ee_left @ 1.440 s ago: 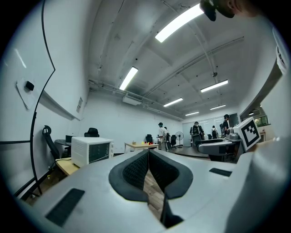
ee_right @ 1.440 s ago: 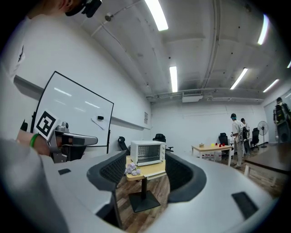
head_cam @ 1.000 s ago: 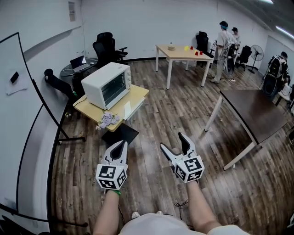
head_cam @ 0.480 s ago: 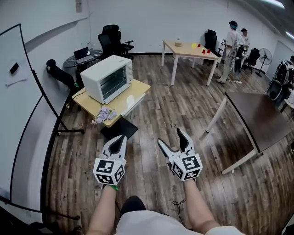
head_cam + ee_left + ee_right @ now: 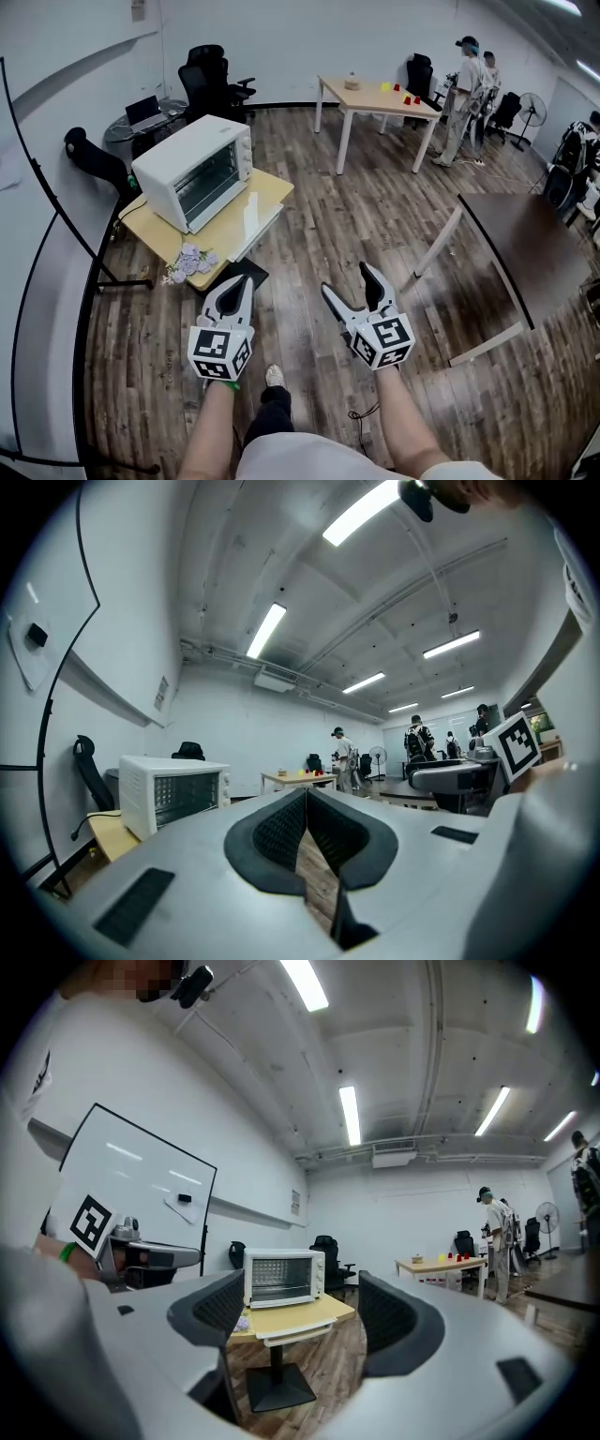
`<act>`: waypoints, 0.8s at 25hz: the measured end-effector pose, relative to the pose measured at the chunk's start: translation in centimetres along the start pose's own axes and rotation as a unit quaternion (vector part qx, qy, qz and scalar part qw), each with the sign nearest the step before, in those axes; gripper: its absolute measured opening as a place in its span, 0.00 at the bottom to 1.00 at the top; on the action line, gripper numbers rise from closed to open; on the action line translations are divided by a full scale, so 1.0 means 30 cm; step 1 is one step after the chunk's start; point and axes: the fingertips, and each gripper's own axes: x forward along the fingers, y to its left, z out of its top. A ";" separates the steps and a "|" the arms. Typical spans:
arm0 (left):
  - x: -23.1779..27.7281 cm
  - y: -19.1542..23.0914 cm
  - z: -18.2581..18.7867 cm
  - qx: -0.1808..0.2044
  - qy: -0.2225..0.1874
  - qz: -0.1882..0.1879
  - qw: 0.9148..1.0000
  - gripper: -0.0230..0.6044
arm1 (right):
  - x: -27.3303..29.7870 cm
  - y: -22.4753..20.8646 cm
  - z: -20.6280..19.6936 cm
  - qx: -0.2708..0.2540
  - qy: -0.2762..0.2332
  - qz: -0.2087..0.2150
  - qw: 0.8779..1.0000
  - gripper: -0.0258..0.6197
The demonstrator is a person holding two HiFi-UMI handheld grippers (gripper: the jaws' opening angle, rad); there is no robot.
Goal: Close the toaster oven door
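Observation:
A white toaster oven [image 5: 192, 171] stands on a small yellow table [image 5: 225, 230] ahead and to my left. Its glass door looks upright against the body. It also shows in the left gripper view as the toaster oven [image 5: 173, 794] and between the right jaws as the toaster oven [image 5: 284, 1277]. My left gripper [image 5: 237, 289] hangs over the floor well short of the table, jaws shut and empty, also seen as the left gripper [image 5: 306, 797]. My right gripper [image 5: 349, 283] is level with it, open and empty, also seen as the right gripper [image 5: 302, 1309].
A bunch of pale flowers [image 5: 187, 262] lies at the yellow table's near corner, above its black base [image 5: 239, 272]. A dark table [image 5: 525, 234] stands to the right. Farther off are a light table [image 5: 375, 98], two people [image 5: 466, 84] and office chairs [image 5: 211, 84].
The head view has swung; the oven and its table now sit lower and more to the left. A foot has stepped forward below. Both grippers keep their places and states.

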 end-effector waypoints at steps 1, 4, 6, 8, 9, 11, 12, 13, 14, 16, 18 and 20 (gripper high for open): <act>0.052 0.031 -0.002 0.003 0.000 -0.001 1.000 0.06 | 0.053 -0.025 -0.009 0.001 0.004 -0.001 1.000 0.86; 0.208 0.132 -0.006 0.005 0.003 -0.005 1.000 0.06 | 0.221 -0.096 -0.024 0.000 0.015 -0.003 1.000 0.86; 0.302 0.205 -0.004 0.000 0.005 -0.005 1.000 0.06 | 0.333 -0.137 -0.021 -0.001 0.020 -0.004 1.000 0.86; 0.386 0.277 -0.010 -0.005 0.008 -0.007 1.000 0.06 | 0.444 -0.178 -0.023 0.000 0.023 -0.009 1.000 0.86; 0.425 0.314 -0.018 -0.006 0.010 -0.008 1.000 0.06 | 0.499 -0.196 -0.027 0.001 0.025 -0.011 1.000 0.86; 0.497 0.387 -0.035 -0.010 0.014 -0.005 1.000 0.06 | 0.601 -0.226 -0.036 0.000 0.029 -0.014 0.999 0.86; 0.529 0.421 -0.041 -0.012 0.015 -0.002 1.000 0.06 | 0.646 -0.240 -0.039 -0.001 0.031 -0.014 0.999 0.86; 0.558 0.451 -0.045 -0.015 0.016 0.001 1.000 0.06 | 0.685 -0.255 -0.039 -0.003 0.032 -0.014 0.999 0.86; 0.586 0.477 -0.048 -0.016 0.015 0.005 1.000 0.06 | 0.719 -0.271 -0.039 -0.004 0.033 -0.014 0.999 0.86; 0.636 0.519 -0.049 -0.019 0.013 0.010 1.000 0.06 | 0.779 -0.299 -0.034 -0.006 0.033 -0.014 0.999 0.86; 0.678 0.548 -0.046 -0.021 0.011 0.013 1.000 0.06 | 0.830 -0.324 -0.025 -0.007 0.030 -0.014 0.999 0.86; 0.708 0.565 -0.041 -0.020 0.009 0.016 1.000 0.06 | 0.872 -0.342 -0.015 -0.008 0.027 -0.011 1.000 0.86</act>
